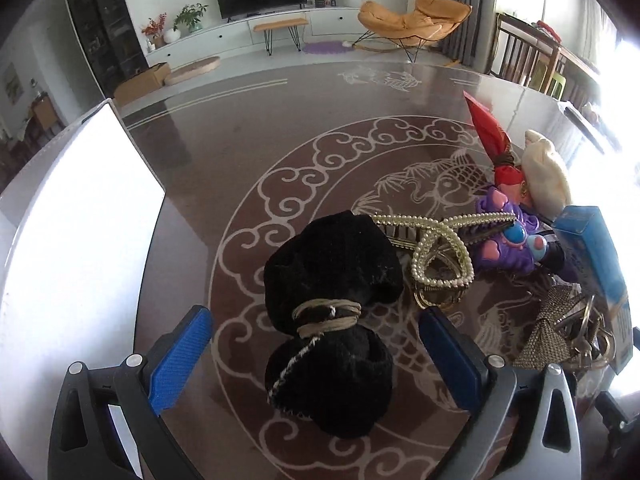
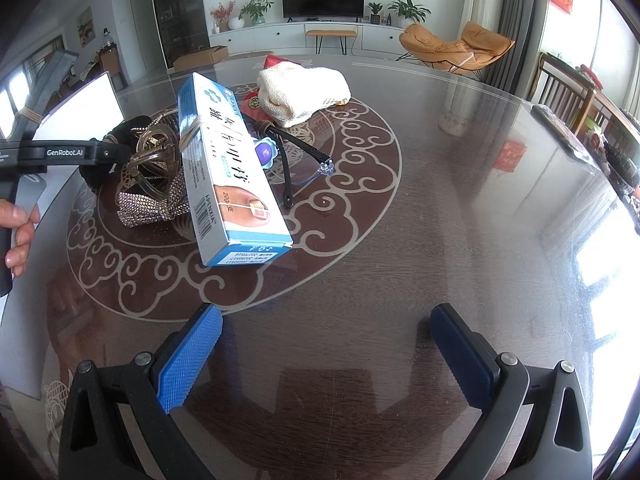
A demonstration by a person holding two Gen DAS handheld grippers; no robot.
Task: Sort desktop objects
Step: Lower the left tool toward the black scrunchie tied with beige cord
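Velvet scrunchie (image 1: 332, 312), black and soft, lies between the pads of the spread left claw (image 1: 316, 344), beside the pearl hair clip (image 1: 436, 252); likely light, best pinched at its tied waist.

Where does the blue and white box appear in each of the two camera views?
Left wrist: the blue and white box stands at the far right edge, partly cut off.
Right wrist: the box lies left of centre, running diagonally.
Shared landmark: the cream knitted cloth, beyond the box in both.
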